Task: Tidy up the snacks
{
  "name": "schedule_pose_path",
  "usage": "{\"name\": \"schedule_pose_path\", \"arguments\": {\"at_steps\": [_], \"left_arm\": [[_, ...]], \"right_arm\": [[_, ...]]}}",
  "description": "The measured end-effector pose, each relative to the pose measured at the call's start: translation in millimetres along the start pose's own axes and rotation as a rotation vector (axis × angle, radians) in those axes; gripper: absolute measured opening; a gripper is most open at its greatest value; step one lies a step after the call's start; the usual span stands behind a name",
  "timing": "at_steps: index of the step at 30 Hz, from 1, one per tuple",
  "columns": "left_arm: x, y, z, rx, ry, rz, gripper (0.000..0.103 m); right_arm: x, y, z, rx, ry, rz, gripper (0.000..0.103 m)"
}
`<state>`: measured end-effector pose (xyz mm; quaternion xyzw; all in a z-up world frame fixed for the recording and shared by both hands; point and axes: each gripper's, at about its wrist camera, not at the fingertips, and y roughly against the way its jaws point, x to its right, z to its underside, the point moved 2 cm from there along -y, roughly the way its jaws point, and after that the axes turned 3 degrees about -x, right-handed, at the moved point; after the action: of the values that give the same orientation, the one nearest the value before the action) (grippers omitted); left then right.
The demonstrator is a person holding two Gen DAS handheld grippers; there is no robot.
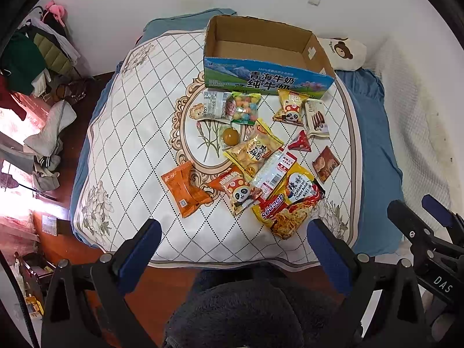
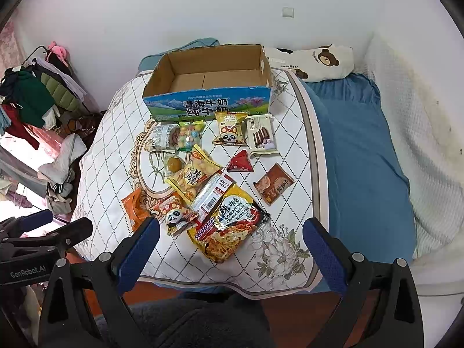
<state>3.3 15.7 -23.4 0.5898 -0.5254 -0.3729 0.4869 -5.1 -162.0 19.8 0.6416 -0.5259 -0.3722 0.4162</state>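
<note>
While both claws hang over the bed's near edge | left claw [image 1: 233, 242] spread wide, grips nothing | right claw [image 2: 232, 242] spread wide, grips nothing | snacks [image 1: 255, 150] scattered on quilted mat [image 1: 130, 145] | cardboard box [image 1: 261, 58] behind them, nothing inside

Bed [image 2: 362, 156] with quilted mat [image 2: 110, 156], empty milk carton [image 2: 208, 101], scattered snack packets [image 2: 229, 226], bear pillow [image 2: 327, 58]

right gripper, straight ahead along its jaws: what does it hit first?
Probably the Sedaap noodle packet: it lies between the open jaws of the right gripper, nothing held, with the white quilted cover beneath. Depth is unclear through the fisheye, so the cover itself could come first.
</note>
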Motion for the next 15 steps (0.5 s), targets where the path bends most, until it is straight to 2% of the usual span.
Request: {"name": "schedule_pose_path", "arguments": {"at_steps": [15], "left_arm": [[1.3, 2.3, -3.7, 0.005, -0.015, 0.011, 0.103]], "right_arm": [[-2.5, -1.1, -0.7, -0.001, -0.002, 0.007, 0.101]]}}
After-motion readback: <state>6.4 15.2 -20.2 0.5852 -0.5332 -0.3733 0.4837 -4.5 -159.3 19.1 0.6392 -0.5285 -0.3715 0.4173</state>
